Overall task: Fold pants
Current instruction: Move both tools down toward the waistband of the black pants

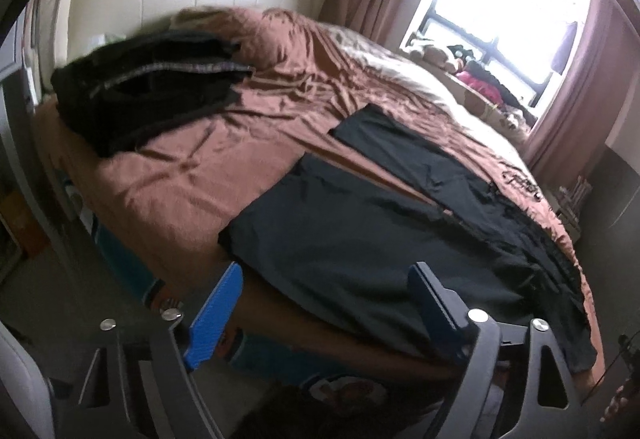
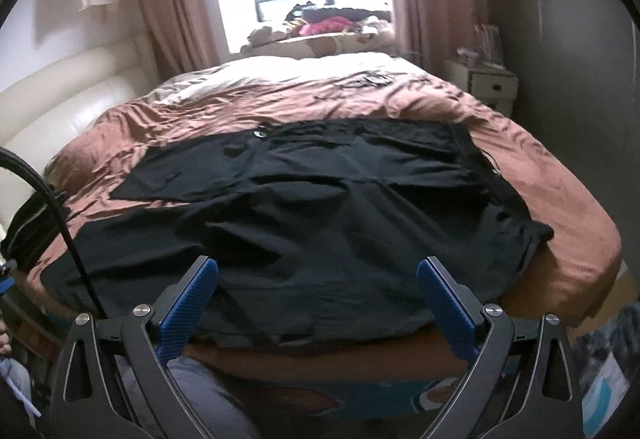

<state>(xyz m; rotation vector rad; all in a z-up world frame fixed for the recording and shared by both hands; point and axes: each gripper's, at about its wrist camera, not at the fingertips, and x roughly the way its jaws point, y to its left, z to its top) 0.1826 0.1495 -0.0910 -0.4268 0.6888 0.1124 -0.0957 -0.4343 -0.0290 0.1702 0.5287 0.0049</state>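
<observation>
Black pants [image 2: 304, 207] spread flat on the brown bed [image 2: 560, 199], soft, light, limp, best pinched at the near hem; left gripper [image 1: 324, 303] and right gripper [image 2: 318, 299] jaws wide, empty.

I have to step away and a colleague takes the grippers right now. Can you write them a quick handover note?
Left gripper: open, holding nothing, at the near bed edge by the pants' leg end.
Right gripper: open, holding nothing, over the near edge of the pants.
Black pants: spread flat across the brown bedspread, both legs apart, waist toward the right.
Pile of dark clothes: near the headboard, separate.
Done: pants laid out.
Left: every fold; probably start by bringing one leg over the other.
</observation>
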